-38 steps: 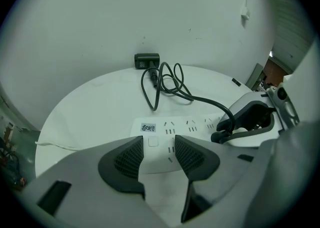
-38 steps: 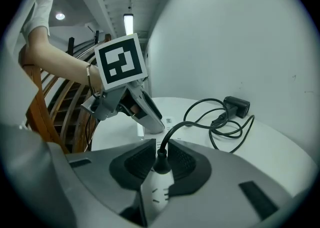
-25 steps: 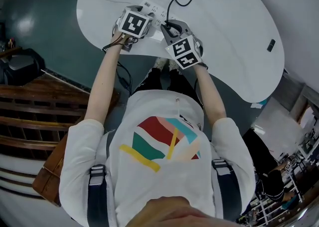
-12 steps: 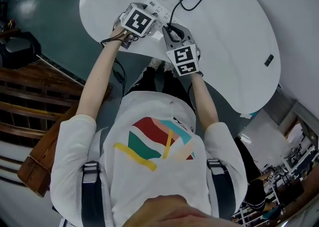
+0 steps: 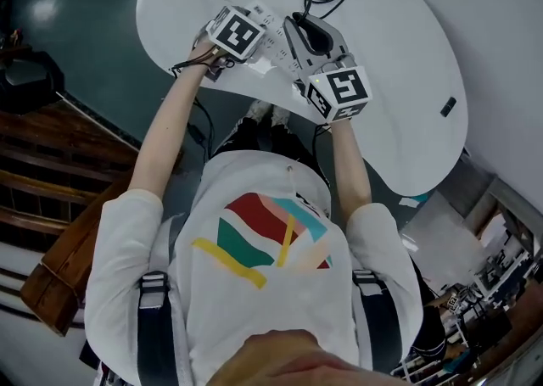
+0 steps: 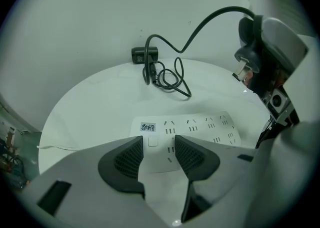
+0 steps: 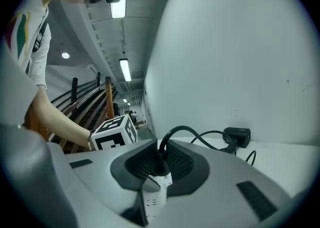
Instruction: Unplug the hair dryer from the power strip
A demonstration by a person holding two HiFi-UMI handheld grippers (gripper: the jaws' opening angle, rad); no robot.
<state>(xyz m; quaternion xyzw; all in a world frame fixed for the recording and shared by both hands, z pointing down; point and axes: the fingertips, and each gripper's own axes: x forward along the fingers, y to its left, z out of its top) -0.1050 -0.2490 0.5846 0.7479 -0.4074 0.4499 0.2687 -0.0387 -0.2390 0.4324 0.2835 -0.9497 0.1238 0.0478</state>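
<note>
- The right tool (image 5: 310, 35) has risen, clamped on the plug (image 6: 248, 57), clear above the power strip (image 6: 200, 124).
- The left tool (image 6: 159, 147), jaws apart, frames the power strip's end.

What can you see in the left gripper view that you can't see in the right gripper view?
Only the left gripper view: the power strip's full rows of sockets under the open left claw, and the plug's metal prongs out in the air.
Only the right gripper view: the person's arm, the marker cube on the left claw, and the ceiling lights.
Both: the right claw shut on the black plug, the black cord, the black device at its far end, and the white table.
</note>
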